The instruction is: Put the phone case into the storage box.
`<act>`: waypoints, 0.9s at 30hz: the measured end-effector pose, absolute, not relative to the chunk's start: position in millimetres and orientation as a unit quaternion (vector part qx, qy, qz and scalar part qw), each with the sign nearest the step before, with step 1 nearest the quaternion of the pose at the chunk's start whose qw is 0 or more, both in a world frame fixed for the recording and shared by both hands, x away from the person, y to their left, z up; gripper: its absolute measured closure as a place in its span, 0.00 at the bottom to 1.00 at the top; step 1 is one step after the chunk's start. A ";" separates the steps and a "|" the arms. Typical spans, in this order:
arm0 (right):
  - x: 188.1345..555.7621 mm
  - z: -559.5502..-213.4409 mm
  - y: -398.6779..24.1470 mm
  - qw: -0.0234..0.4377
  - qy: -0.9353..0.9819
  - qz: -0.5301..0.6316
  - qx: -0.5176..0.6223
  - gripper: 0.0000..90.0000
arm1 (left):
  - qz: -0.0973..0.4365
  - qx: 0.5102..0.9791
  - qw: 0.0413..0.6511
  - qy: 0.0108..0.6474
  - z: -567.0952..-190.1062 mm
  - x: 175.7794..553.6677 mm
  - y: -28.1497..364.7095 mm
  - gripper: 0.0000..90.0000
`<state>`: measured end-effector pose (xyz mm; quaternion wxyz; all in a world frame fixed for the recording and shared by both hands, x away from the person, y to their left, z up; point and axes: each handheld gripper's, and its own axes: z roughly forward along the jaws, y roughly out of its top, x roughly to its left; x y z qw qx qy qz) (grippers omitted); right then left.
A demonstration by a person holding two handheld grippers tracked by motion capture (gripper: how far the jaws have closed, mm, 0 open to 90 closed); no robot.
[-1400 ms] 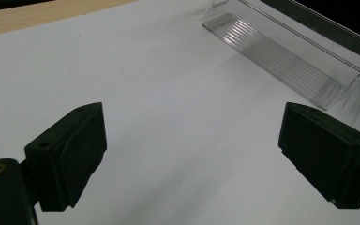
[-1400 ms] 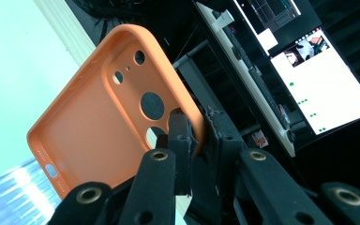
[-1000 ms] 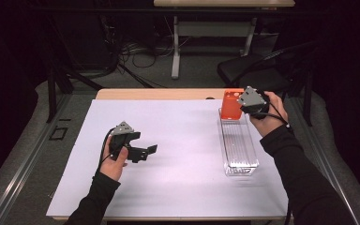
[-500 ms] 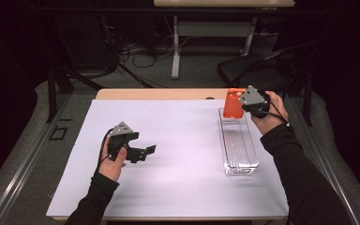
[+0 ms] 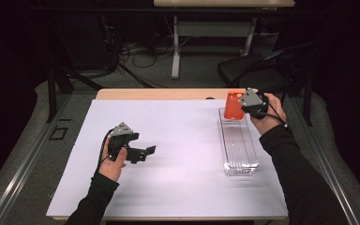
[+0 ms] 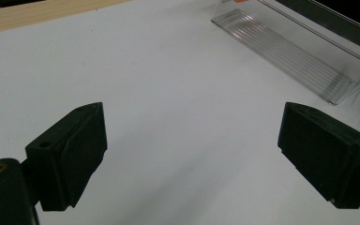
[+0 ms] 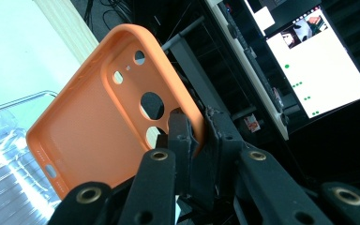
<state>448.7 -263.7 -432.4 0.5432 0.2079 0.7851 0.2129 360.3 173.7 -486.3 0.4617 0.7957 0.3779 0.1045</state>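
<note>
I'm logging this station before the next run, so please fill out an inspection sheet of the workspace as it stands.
Surface: white sheet over a wooden table, bare in the middle.
Job's things: orange phone case held above the far end of the clear plastic tray; the tray lies flat on the sheet.
Clutter: nothing seen.
Grippers: right gripper shut on the case's edge; left gripper open, nothing between its jaws, low over the sheet.
Cables: a black cable trails from each gripper; loose cables lie on the floor beyond the table.
Surroundings: dark room, black chair, lit monitor.
</note>
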 end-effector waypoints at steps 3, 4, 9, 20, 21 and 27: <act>450.2 -435.0 -262.0 0.546 0.785 0.209 0.202 0.91 | 0.104 0.797 0.460 0.377 -486.4 360.1 173.3 0.10; 450.4 -435.7 -261.5 0.546 0.786 0.210 0.201 0.91 | 0.104 0.797 0.461 0.377 -486.4 360.1 173.3 0.10; 452.1 -440.0 -259.2 0.548 0.786 0.209 0.197 0.91 | 0.103 0.796 0.462 0.377 -487.1 359.7 173.4 0.10; 456.3 -449.9 -258.2 0.550 0.784 0.213 0.192 0.91 | 0.101 0.798 0.460 0.377 -489.4 360.1 172.4 0.10; 456.3 -450.5 -258.6 0.549 0.785 0.212 0.191 0.91 | 0.101 0.797 0.460 0.378 -489.5 360.0 172.3 0.10; 457.6 -455.4 -258.0 0.550 0.786 0.210 0.188 0.91 | 0.101 0.798 0.459 0.378 -490.1 359.8 172.6 0.10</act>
